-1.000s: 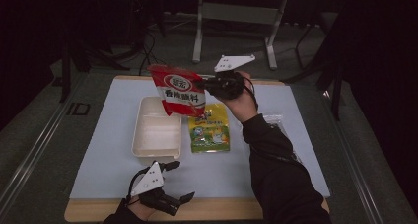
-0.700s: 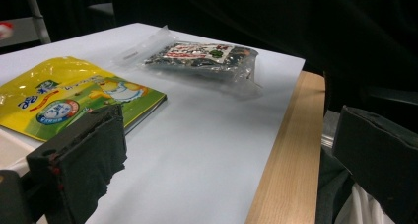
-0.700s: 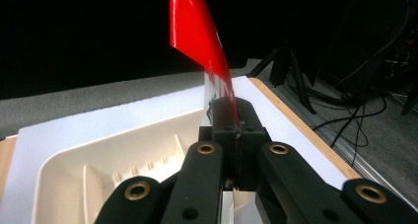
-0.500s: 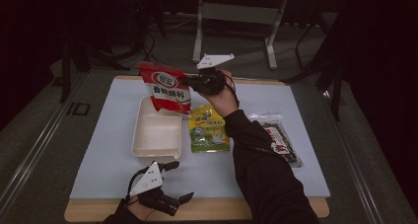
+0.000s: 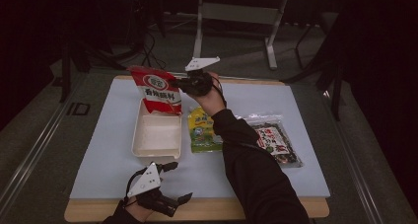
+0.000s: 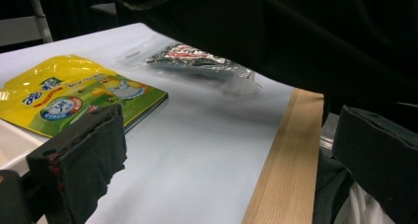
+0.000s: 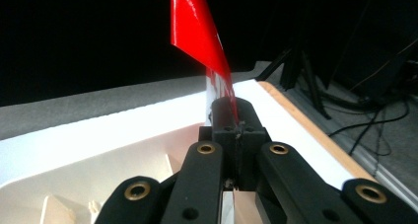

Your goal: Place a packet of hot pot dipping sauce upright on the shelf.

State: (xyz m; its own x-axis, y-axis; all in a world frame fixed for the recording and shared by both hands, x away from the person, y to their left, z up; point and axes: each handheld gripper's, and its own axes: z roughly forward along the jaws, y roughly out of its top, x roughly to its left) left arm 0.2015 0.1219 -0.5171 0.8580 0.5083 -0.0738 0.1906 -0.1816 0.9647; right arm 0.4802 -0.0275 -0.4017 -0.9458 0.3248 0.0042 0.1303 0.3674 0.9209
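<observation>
My right gripper point(image 5: 181, 84) is shut on the edge of a red and white snack packet point(image 5: 158, 90), holding it upright over the far end of a white tray point(image 5: 154, 144). In the right gripper view the jaws pinch the red packet point(image 7: 202, 34) edge-on, with the white tray point(image 7: 98, 169) below. My left gripper point(image 5: 176, 183) rests at the table's near edge, open, nothing between its fingers point(image 6: 81, 157). A yellow-green pouch point(image 5: 202, 131) lies flat right of the tray, and a clear bag of dark contents point(image 5: 273, 141) lies farther right.
The pale blue mat point(image 5: 103, 150) covers a wooden board point(image 5: 207, 211) whose strip shows at the near edge. A metal stand point(image 5: 236, 17) and cables sit on the floor beyond the table. The yellow pouch point(image 6: 74, 93) and clear bag point(image 6: 197, 61) lie ahead of the left gripper.
My right gripper has carried the red packet leftward and down, from above the yellow pouch to over the tray's far end. The left gripper has stayed put.
</observation>
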